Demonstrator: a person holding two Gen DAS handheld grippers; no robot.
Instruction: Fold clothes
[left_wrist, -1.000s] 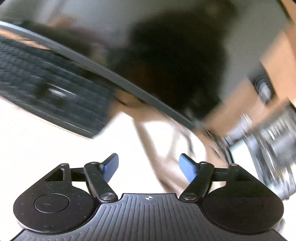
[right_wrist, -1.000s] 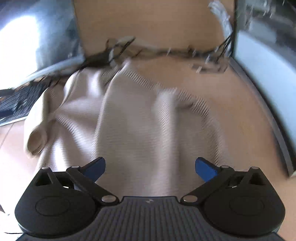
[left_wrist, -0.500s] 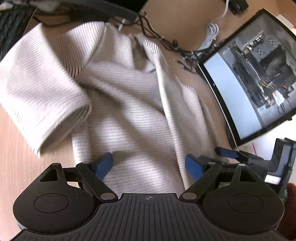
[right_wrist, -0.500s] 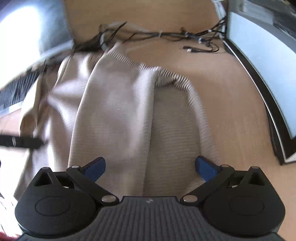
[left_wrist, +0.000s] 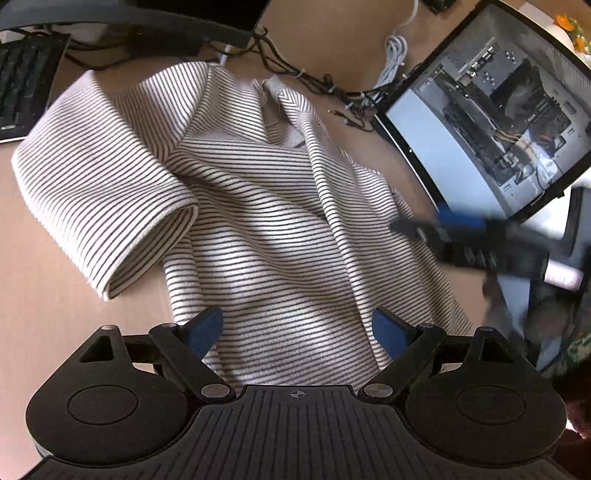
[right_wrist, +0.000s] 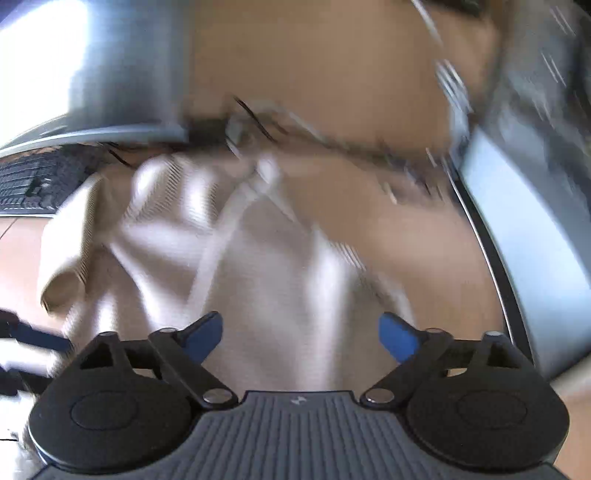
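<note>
A white shirt with thin dark stripes (left_wrist: 266, 221) lies rumpled on the wooden desk (left_wrist: 40, 302), one short sleeve (left_wrist: 110, 206) spread to the left. My left gripper (left_wrist: 297, 328) hovers open and empty over the shirt's near hem. My right gripper (right_wrist: 301, 334) is open and empty above the same shirt (right_wrist: 236, 258), which is blurred by motion in the right wrist view. The right gripper also shows in the left wrist view (left_wrist: 447, 229) as a blurred black and blue shape at the shirt's right edge.
A keyboard (left_wrist: 22, 81) lies at the far left. A monitor base (left_wrist: 129, 18) and tangled cables (left_wrist: 325, 85) sit behind the shirt. An open computer case (left_wrist: 495, 110) stands to the right, close to the shirt's edge.
My left gripper swung from facing the monitor down over the shirt and came closer. My right gripper is moving fast and its view has blurred; it reached the shirt's right edge.
</note>
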